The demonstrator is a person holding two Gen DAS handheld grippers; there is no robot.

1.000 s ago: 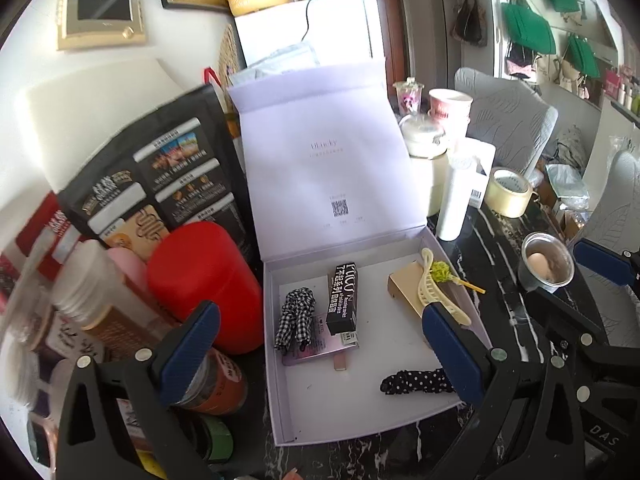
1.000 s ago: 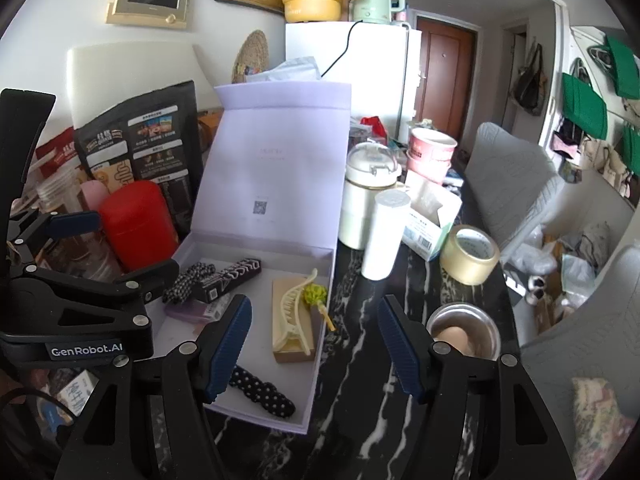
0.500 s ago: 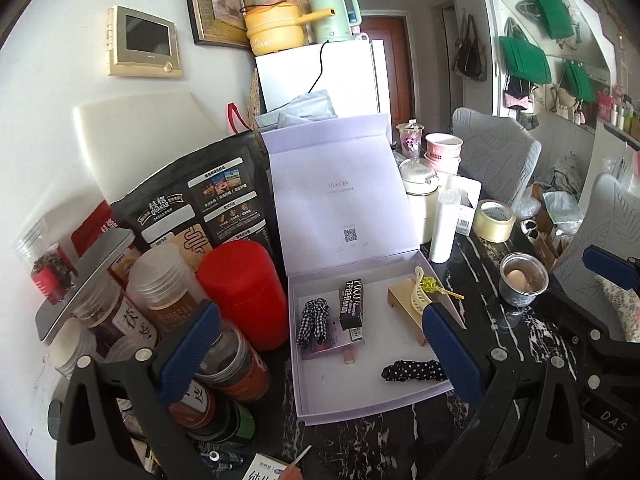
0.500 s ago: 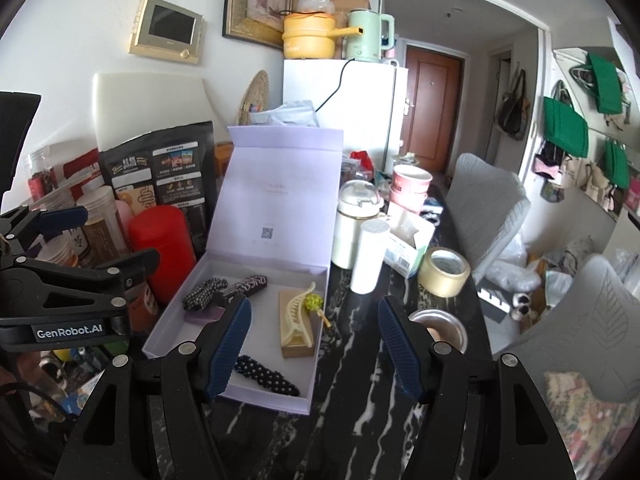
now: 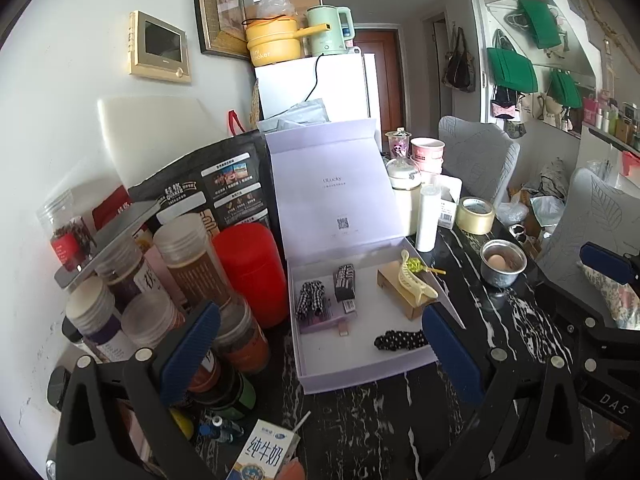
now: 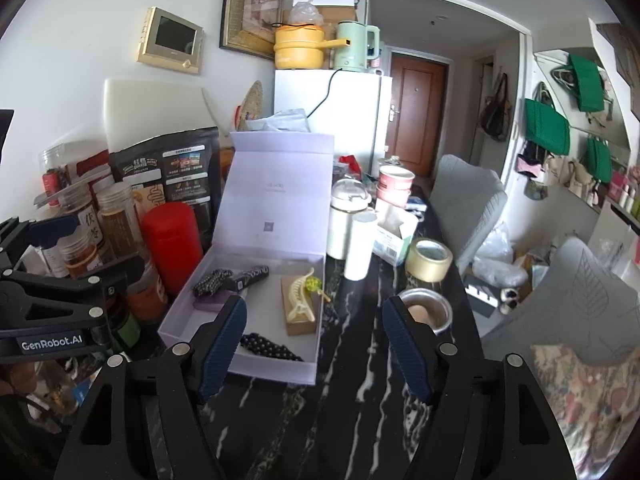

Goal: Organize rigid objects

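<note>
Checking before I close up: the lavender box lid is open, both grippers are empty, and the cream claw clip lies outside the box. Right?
Not quite. The cream claw clip lies inside the lavender box, as the right wrist view shows. The lid is open, and the left gripper and right gripper are empty.

Open-topped box (image 6: 276, 368), jars (image 5: 188, 248) crowding its left, seemingly bare tabletop (image 6: 360, 420) right

We see soft, even daylight, sharp at centre; the fisheye bends straight lines and blackens the frame's corners.
</note>
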